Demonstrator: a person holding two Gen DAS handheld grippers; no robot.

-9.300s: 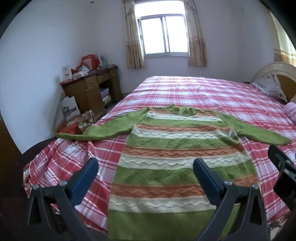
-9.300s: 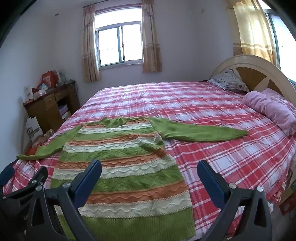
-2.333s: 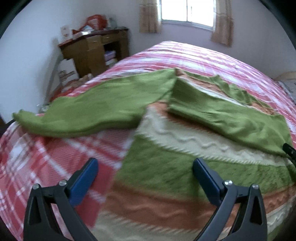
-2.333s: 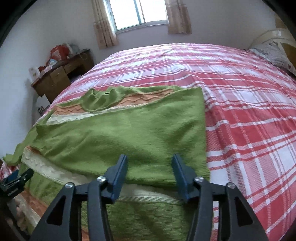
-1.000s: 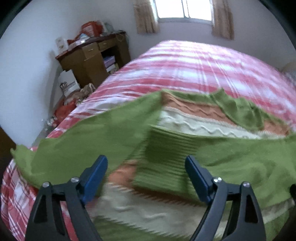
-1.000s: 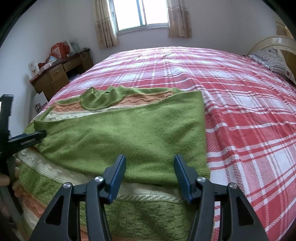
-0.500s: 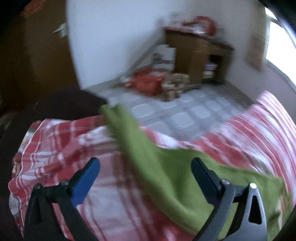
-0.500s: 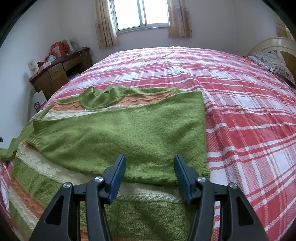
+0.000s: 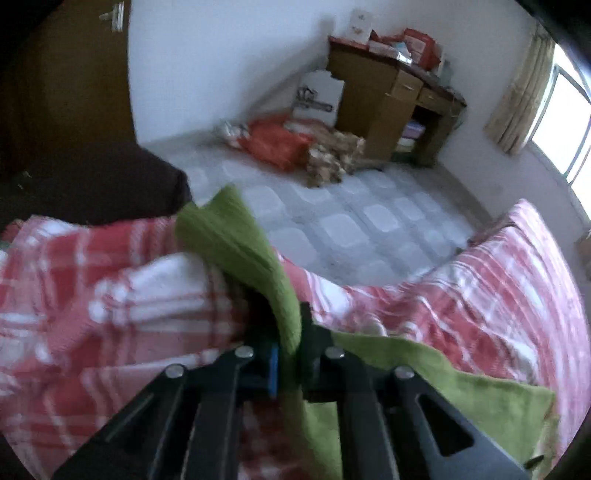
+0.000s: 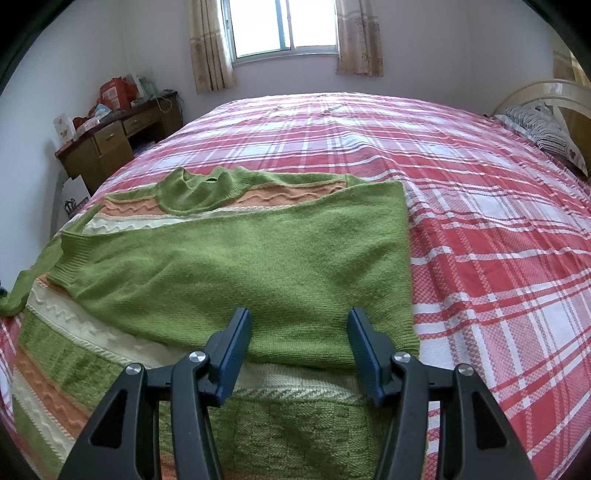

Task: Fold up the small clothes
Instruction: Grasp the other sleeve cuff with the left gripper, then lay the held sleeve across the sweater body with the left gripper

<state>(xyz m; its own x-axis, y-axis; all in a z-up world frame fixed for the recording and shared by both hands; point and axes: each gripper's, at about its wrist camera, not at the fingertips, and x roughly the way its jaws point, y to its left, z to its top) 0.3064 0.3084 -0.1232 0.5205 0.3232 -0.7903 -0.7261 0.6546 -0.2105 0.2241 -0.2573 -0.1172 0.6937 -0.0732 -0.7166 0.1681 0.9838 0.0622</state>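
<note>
Spread flat near the foot of the plaid bed (image 10: 480,184): striped green sweater (image 10: 221,273), one sleeve already folded across its chest. Left gripper (image 9: 290,347) just snapped closed, pinching the other sleeve (image 9: 236,236) at the bed's edge, probably to fold it in. Right gripper (image 10: 297,354) half-spread over the sweater, empty.

Plaid bed (image 10: 480,192), desk (image 10: 110,147) (cluttered), window (image 10: 284,26)
</note>
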